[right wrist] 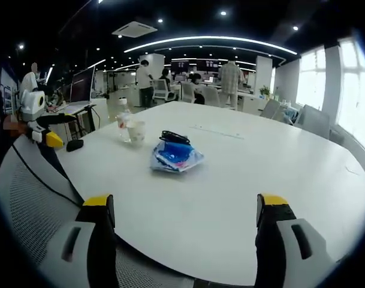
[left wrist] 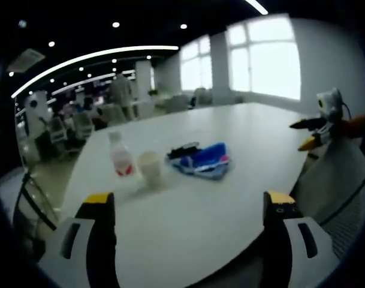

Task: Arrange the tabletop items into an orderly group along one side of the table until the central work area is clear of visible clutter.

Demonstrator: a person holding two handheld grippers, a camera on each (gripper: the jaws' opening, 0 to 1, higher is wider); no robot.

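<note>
in the left gripper view, the left gripper (left wrist: 188, 210) rises from the bottom of the frame with its two yellow-tipped jaws spread wide apart and nothing between them. beyond them a large white table (left wrist: 242, 150) fills the middle of the frame. left of centre stands a small clear bottle (left wrist: 120, 156) with a red label, upright, and just to its right a pale paper cup (left wrist: 150, 168), also upright; the two are very close, whether touching i cannot tell. right of the cup lies a crumpled blue packet (left wrist: 203, 161), with a dark object (left wrist: 182, 149) resting at its upper left edge. at the right edge of the frame the right gripper (left wrist: 311, 133) comes into sight over the back of a grey mesh chair (left wrist: 341, 192).

in the right gripper view, the right gripper (right wrist: 185, 210) stands at the bottom of the frame, jaws likewise wide apart and holding nothing. the table (right wrist: 260, 174) spreads across the centre. the blue packet (right wrist: 175, 157) lies a little left of centre, the dark object (right wrist: 174, 137) on its top edge. up and to the left, apart from the packet, the bottle (right wrist: 123, 123) and cup (right wrist: 136, 131) stand together. a small dark item (right wrist: 74, 144) lies near the table's left edge. the left gripper (right wrist: 47, 133) shows at the left edge above a mesh chair (right wrist: 35, 198). in the upper part of the frame, people (right wrist: 231, 78) stand among desks in the background.
</note>
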